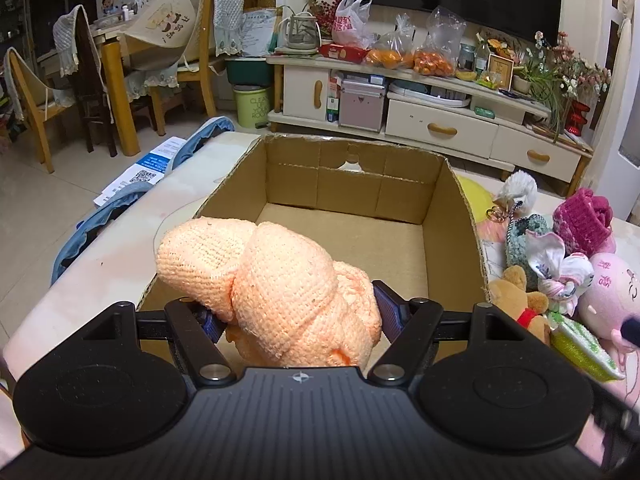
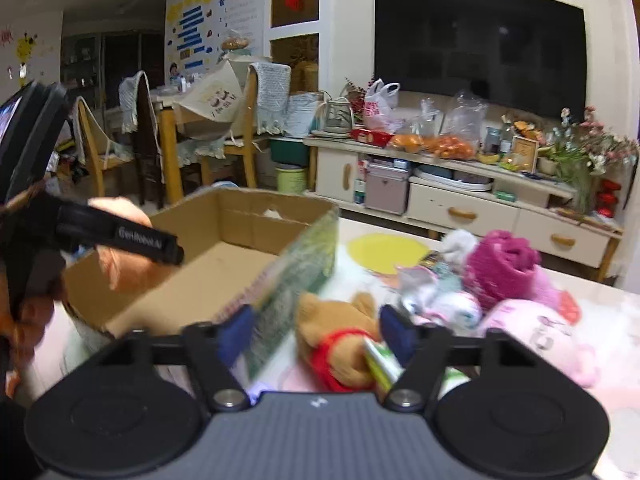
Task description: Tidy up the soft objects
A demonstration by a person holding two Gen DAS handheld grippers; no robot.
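Two grippers were at work over the desk (image 1: 100,280). Nearest the left camera, the left gripper (image 1: 298,312) had its jaws spread wide yet pressed against both sides of a peach knitted bundle (image 1: 280,280), which bulged up between the blue pads and hung over the near edge of the cardboard box (image 1: 452,216). The box floor looked bare, so this seemed to be the first soft thing going in. On the other side, the right gripper (image 2: 316,330) had its jaws partly apart and holding nothing; a brown plush bear (image 2: 340,340) with a red collar lay on the desk between and just beyond the pads, untouched as far as the blurred view showed. Beside the bear sat a pale fabric flower (image 2: 440,300), a pink plush toy (image 2: 536,332) and a magenta knitted roll (image 2: 500,268), all heaped just right of the box. Farther back stood a television cabinet (image 1: 440,128) crowded with bags.

The step in hand appeared to be dropping the bundle. Next, the left jaws would need to carry it forward over the box floor and let go, while the right closed on the bear.
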